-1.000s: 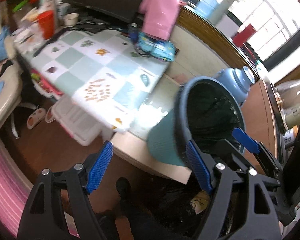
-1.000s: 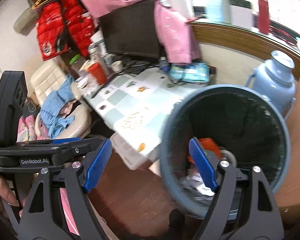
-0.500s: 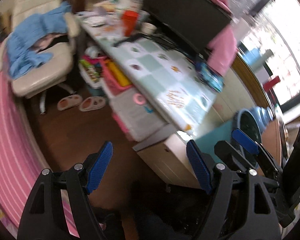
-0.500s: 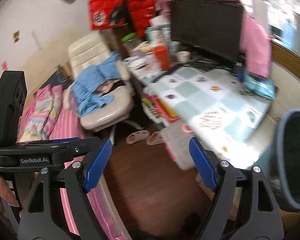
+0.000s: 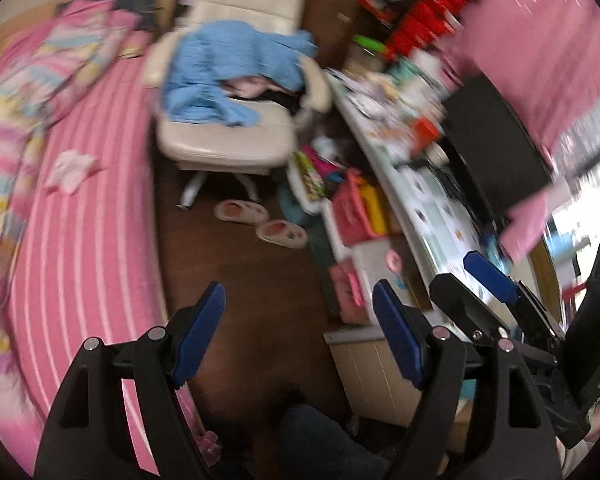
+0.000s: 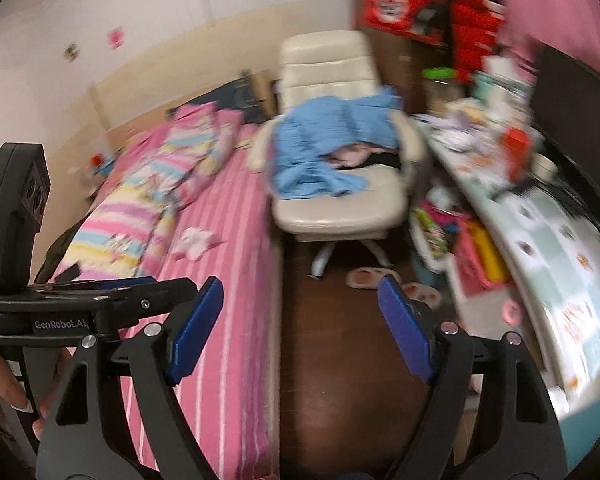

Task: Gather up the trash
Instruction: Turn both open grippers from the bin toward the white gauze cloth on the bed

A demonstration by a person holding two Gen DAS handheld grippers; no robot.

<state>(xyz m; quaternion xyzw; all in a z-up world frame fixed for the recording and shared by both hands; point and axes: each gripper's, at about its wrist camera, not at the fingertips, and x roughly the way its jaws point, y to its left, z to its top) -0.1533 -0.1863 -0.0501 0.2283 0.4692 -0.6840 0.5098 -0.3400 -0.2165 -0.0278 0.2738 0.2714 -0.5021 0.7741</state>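
Smearing from motion blur covers both views, so small items are hard to read. Largest thing is the bed (image 6: 236,264), pink-striped sheet, its left end cut off by the frame edge; a striped pastel quilt (image 6: 140,208) is bunched at the far side. On the sheet lies a small white-pink crumpled wad (image 6: 196,242), possibly tissue, too blurred to be sure; it sits alone near the bed's edge, well apart from both grippers. Same wad shows in the left view (image 5: 70,168).

Next is the cream chair (image 6: 340,200) beside the bed, a blue garment (image 6: 332,152) heaped on the seat and hiding most of the backrest's lower part. The bench (image 6: 548,240) runs down the right side, with a checked cover; clutter at its far end is an unreadable smear. A dark monitor (image 5: 496,148) stands on it, partly hidden by pink cloth (image 5: 540,40). Slippers (image 5: 260,220) sit on the dark wood floor (image 5: 240,280) below the chair.

No trash bin shows in either view.

Left gripper (image 5: 298,340): fingers apart, nothing between them, angled down at the floor. Right gripper (image 6: 300,330): fingers apart, empty, over the line between bed edge and floor. A hand (image 6: 4,392) grips the left gripper's handle at the right view's lower-left corner, mostly cut off.
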